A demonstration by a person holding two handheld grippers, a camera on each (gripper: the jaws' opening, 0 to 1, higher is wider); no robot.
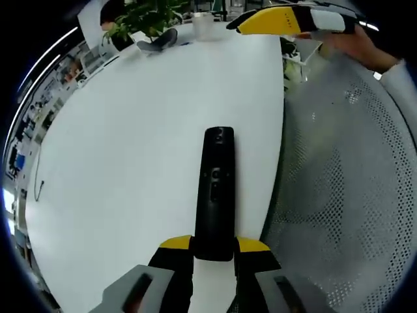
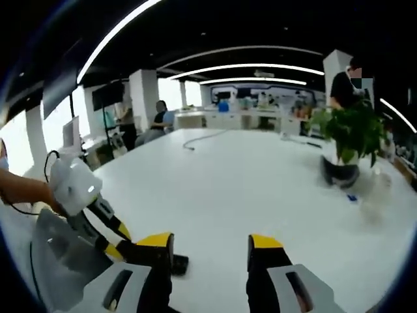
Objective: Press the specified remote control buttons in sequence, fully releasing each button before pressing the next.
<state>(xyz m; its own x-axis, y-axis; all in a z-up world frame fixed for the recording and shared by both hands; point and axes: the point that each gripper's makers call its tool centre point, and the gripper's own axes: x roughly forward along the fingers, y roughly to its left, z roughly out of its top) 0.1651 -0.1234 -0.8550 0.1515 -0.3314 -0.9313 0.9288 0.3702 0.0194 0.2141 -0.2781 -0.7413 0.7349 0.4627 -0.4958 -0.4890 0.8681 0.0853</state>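
Left gripper [image 1: 214, 251]: jaws closed on the near end of the remote control, one yellow tip on each side of it, at 6 o'clock in the left gripper view.
Remote control [image 1: 215, 192]: slim, black, glossy bar lying flat on the white table [image 1: 130, 163], long axis running toward 12 o'clock; a round button near its far end, smaller buttons around mid-length, too small to read.
Right gripper [image 2: 211, 251]: jaws spread apart with bare table between the yellow tips; it also shows at 1 o'clock in the left gripper view, held by a hand.
Left gripper in the right gripper view: at 8 o'clock, just beside the right one's left jaw.
Potted plant [image 2: 348, 140]: at 3 o'clock in the right gripper view, well apart from the remote.
Mesh chair [image 1: 345, 195]: at 3 o'clock in the left gripper view, beside the table edge.
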